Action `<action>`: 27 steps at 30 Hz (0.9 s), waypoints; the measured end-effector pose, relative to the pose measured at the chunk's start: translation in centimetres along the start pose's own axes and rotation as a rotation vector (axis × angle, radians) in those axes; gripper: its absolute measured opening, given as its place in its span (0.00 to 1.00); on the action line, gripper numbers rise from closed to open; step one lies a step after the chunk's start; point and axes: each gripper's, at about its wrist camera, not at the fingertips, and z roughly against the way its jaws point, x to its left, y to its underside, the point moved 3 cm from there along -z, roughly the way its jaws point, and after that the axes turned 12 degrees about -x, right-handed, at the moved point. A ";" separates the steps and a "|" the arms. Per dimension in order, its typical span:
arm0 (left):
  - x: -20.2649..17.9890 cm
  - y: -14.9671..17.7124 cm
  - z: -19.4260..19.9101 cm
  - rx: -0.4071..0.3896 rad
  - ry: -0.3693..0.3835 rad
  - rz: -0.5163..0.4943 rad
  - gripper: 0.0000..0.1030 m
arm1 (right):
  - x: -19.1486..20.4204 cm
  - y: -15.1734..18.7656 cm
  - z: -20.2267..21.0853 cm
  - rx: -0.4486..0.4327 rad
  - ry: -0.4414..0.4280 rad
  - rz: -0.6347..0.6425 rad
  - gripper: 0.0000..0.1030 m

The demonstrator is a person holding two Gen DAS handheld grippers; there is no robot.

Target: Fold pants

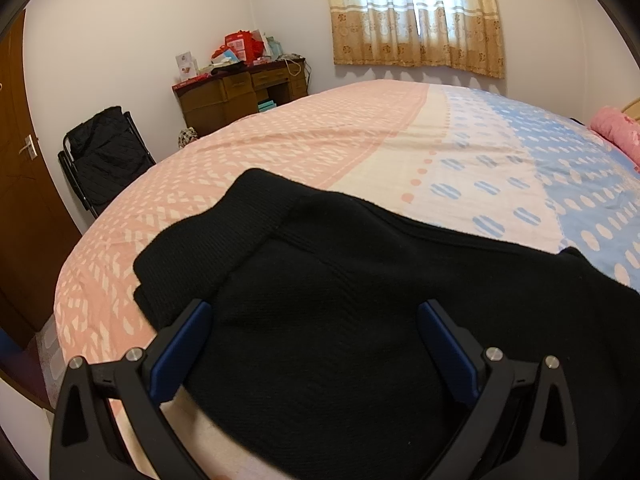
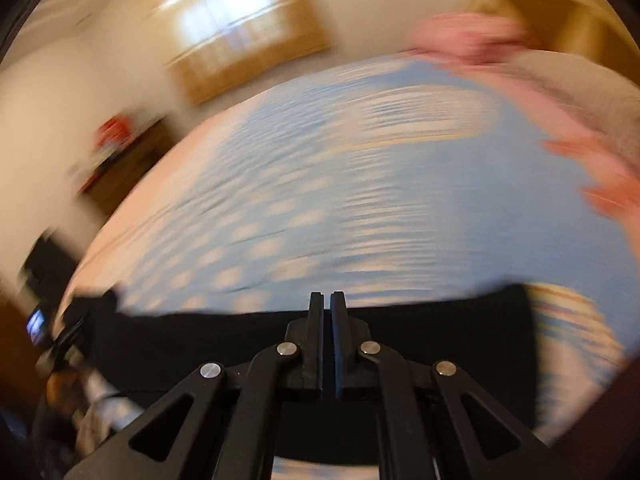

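The black knit pants (image 1: 320, 300) lie on the bed, their ribbed waistband (image 1: 224, 232) at the far left end. My left gripper (image 1: 314, 312) is open, its blue-padded fingers spread over the fabric just behind the waistband, holding nothing. In the blurred right wrist view the pants (image 2: 460, 332) run as a black band across the near bed. My right gripper (image 2: 327, 300) has its jaws closed together over that band; whether cloth is pinched between them does not show.
The bed (image 1: 400, 140) has a pink, cream and blue patterned sheet. A pink pillow (image 1: 616, 132) lies at its far right. A cluttered wooden desk (image 1: 240, 92), a black folding chair (image 1: 104, 152) and a brown door (image 1: 24, 184) stand to the left.
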 end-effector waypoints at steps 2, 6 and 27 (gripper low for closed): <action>0.3 0.0 0.6 -0.008 -0.006 0.011 1.00 | 3.8 0.2 -3.1 0.063 -0.108 0.051 0.04; 1.2 -0.5 2.6 -0.107 -0.061 -0.026 1.00 | 9.7 1.5 -8.3 0.192 -0.189 0.218 0.04; 4.0 0.0 -1.4 -0.016 -0.037 0.094 1.00 | 18.8 6.5 -13.9 0.373 -0.305 0.431 0.05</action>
